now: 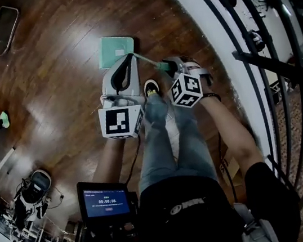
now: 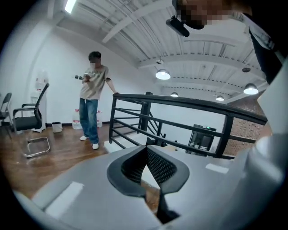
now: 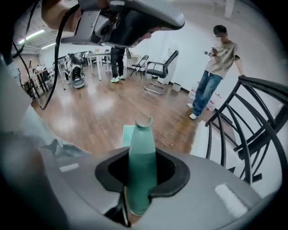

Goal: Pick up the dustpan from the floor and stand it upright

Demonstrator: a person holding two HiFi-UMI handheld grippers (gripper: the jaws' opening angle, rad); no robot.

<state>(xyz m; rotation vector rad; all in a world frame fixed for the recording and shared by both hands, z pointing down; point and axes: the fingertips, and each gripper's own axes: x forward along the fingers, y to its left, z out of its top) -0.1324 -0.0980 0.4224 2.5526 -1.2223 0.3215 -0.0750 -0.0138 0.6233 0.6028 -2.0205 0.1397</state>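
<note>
The right hand-held gripper [image 1: 166,65] is clamped on the slim teal plastic handle [image 3: 142,157] of the dustpan. In the right gripper view the handle fills the gap between the two dark jaws, and both pads press on its sides. The handle slopes away from the jaws and down to the pale green, square dustpan tray [image 1: 114,50]. In the head view the tray shows over the brown wooden plank floor [image 1: 47,77], ahead of the person's feet. I cannot tell whether the tray's far edge touches the boards or hangs just above them.

The left hand-held gripper [image 2: 146,155] is closed and empty. Its textured black pads meet at the tips, and only a thin wedge of floor shows behind them. In the head view it sits just left of the handle, near it but not touching, with its black-and-white marker cube [image 1: 122,122] towards the person.

A curved black metal railing [image 1: 267,59] runs along the right side, beside a white ledge [image 1: 228,65]. A bystander in a beige T-shirt and blue jeans [image 2: 92,103] stands next to the railing's far end. A black office chair [image 2: 31,119] stands well apart by the white wall. A small dark screen with blue digits [image 1: 104,202] sits at the person's chest.
</note>
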